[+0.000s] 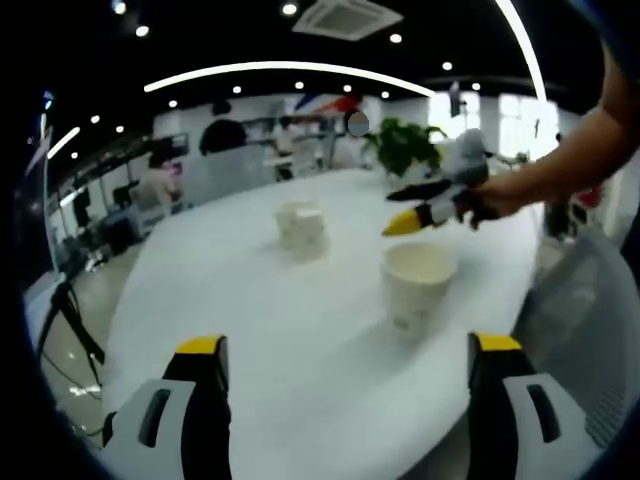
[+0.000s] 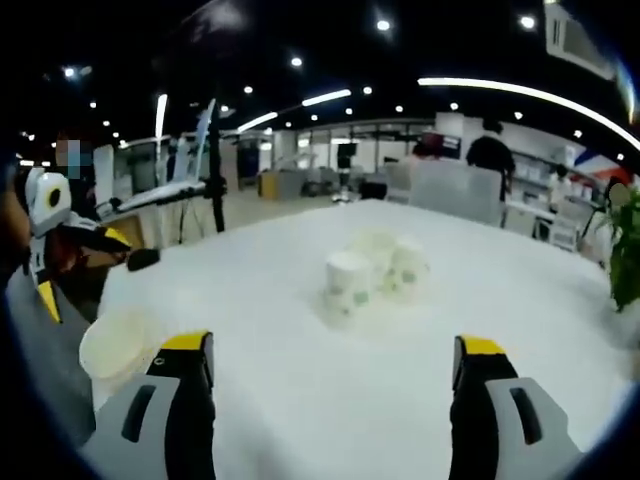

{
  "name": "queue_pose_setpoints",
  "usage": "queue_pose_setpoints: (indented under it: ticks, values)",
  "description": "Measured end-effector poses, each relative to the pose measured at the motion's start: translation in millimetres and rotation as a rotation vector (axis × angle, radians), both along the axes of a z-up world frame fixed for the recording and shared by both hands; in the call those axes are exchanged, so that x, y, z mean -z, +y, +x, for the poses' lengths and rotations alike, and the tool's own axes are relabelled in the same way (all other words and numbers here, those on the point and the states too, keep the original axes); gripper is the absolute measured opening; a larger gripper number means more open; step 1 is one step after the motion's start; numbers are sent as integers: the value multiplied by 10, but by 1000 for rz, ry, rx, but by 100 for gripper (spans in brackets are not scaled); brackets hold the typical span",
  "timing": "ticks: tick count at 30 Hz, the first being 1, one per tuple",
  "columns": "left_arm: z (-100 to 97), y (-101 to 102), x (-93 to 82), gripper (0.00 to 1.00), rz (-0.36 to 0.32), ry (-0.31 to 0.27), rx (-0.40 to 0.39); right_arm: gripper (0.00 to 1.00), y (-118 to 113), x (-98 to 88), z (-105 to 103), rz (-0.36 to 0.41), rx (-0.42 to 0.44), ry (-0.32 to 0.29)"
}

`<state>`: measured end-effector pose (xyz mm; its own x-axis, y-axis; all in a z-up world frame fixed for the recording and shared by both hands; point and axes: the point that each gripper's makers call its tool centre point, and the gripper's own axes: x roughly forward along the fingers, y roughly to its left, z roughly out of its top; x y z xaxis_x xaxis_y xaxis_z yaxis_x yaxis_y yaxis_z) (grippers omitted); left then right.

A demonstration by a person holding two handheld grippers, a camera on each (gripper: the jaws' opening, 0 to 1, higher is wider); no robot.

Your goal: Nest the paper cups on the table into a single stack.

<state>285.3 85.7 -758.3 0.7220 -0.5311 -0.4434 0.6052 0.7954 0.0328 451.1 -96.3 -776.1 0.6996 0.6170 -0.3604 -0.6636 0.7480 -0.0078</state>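
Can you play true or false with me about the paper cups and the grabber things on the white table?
1. The white table has paper cups on it. True.
2. One paper cup stands by itself, away from the cluster of cups. True.
3. The right gripper is squeezing a cup. False: its jaws are apart and empty, above the table near the lone cup.
4. All the cups are already in one stack. False: the lone cup is apart from the cluster.
5. The left gripper has its jaws wide open with nothing between them. True.
6. The lone cup is lying on its side. False: it stands upright, opening up.
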Motion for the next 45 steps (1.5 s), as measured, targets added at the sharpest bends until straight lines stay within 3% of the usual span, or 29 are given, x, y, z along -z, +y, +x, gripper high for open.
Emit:
queue_pose_setpoints:
  ticks: [3,7,14,18,24,29,37,42,45]
  values:
    - [-5,-7,1,100,9,-4,3,97,76,59,134,44,34,32]
    - [-8,-6,11,99,14,0,1,95,175,103,290,47,44,36]
    - [-22,-21,28,99,6,10,5,92,453,77,579,8,-5,4]
    - [-31,-21,32,99,8,11,4,91,585,-24,723,24,-25,-13]
    - [-34,-7,46,99,11,15,-2,88,668,-26,859,31,-24,-10]
    - [-36,2,72,99,13,17,-1,83,706,88,952,32,-4,3]
    - [-36,18,103,98,12,24,-3,68,718,270,1025,28,62,47]
    - [-39,14,121,97,22,29,3,47,720,330,1029,-33,68,50]
    - [-33,14,124,97,22,30,3,43,714,317,1029,-33,60,58]
